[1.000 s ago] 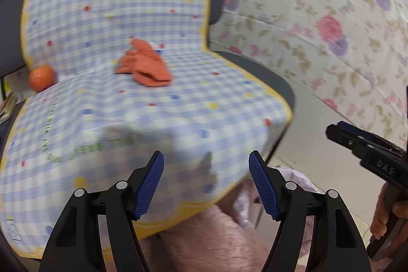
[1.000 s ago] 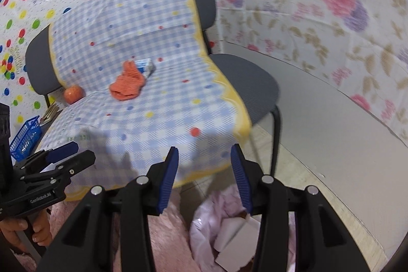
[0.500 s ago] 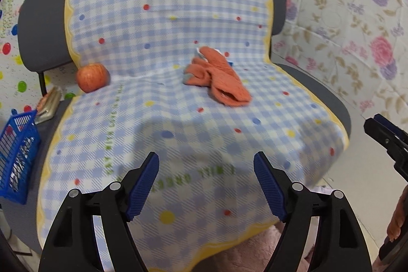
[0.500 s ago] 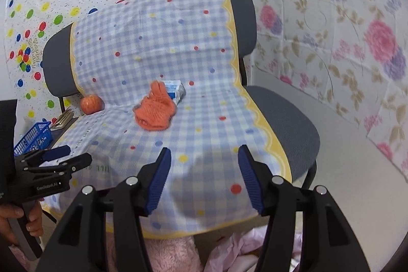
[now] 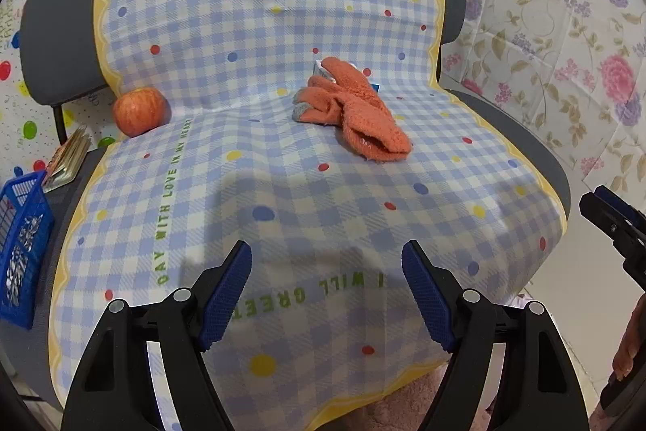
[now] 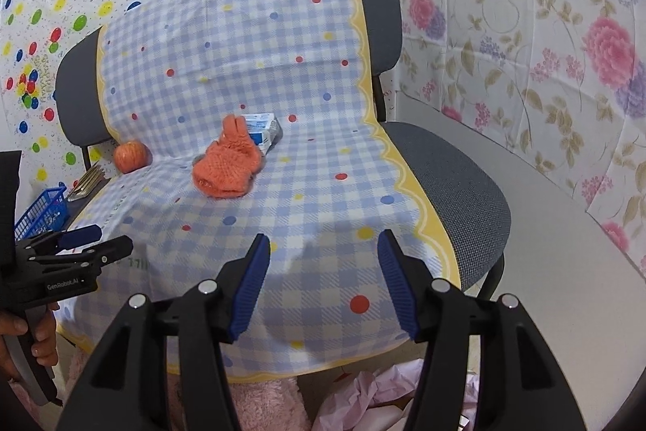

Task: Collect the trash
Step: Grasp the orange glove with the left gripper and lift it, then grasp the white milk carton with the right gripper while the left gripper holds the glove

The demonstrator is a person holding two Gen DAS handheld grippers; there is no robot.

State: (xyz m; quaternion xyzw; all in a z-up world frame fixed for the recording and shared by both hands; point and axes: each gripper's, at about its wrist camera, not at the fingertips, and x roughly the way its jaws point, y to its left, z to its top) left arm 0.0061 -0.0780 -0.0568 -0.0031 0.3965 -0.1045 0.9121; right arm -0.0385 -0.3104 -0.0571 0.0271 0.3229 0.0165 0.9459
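Note:
A blue and white packet (image 6: 263, 129) lies on the checked cloth (image 6: 282, 213) on the chair seat, half under an orange glove (image 6: 228, 164). In the left wrist view only a corner of the packet (image 5: 373, 86) shows behind the glove (image 5: 355, 112). A pink bag with crumpled paper (image 6: 375, 394) sits on the floor under the chair's front edge. My left gripper (image 5: 326, 289) is open and empty over the front of the seat. My right gripper (image 6: 323, 277) is open and empty, to the right of it.
An apple (image 5: 139, 112) rests at the seat's back left. A blue basket (image 5: 22, 241) and a stack of cutlery (image 5: 66, 156) lie at the left. The grey chair (image 6: 452, 184) stands against flowered wall covering (image 6: 545, 47). Pink fluffy material (image 6: 262, 406) lies below.
Both grippers have risen and tilted up from the bag under the chair toward the seat. The right gripper's jaws have opened wider.

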